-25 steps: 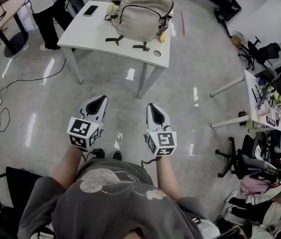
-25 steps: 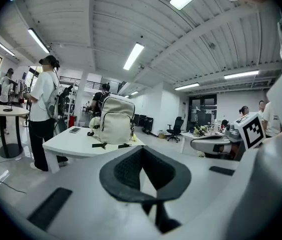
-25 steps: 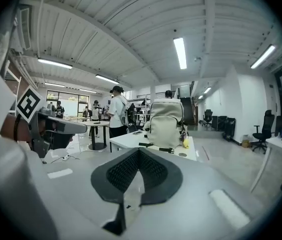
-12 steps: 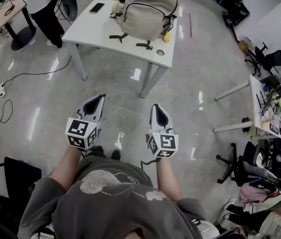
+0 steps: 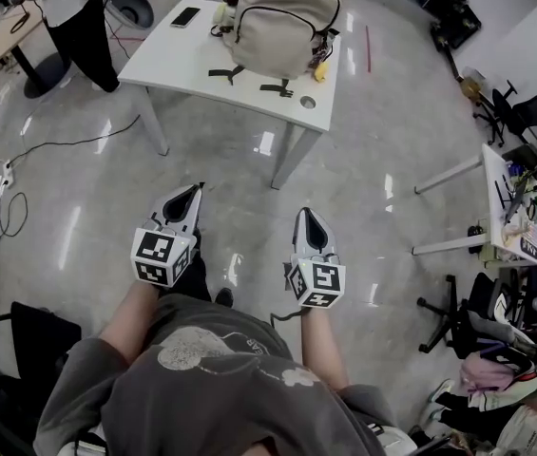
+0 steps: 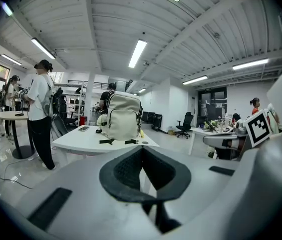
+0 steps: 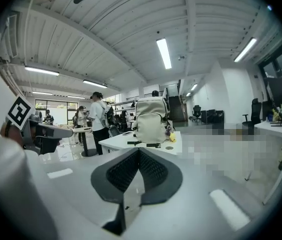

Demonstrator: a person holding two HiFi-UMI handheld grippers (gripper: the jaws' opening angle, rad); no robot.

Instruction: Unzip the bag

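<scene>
Beige bag (image 5: 282, 19) stood upright on white table (image 5: 182, 66), well apart from both grippers. Left gripper (image 5: 196, 191) and right gripper (image 5: 302, 216) held over floor, jaws of each pressed together, nothing gripped. Risks judged: zipper pull missed if jaws not parted before approach; unbraced bag dragged or tipped when pull is tugged; phone (image 5: 185, 15) beside it knocked.

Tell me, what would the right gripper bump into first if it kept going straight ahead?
Probably the white table, near its front edge below the beige backpack. The right gripper, jaws shut and empty, aims there across the floor; depth is hard to judge.
</scene>
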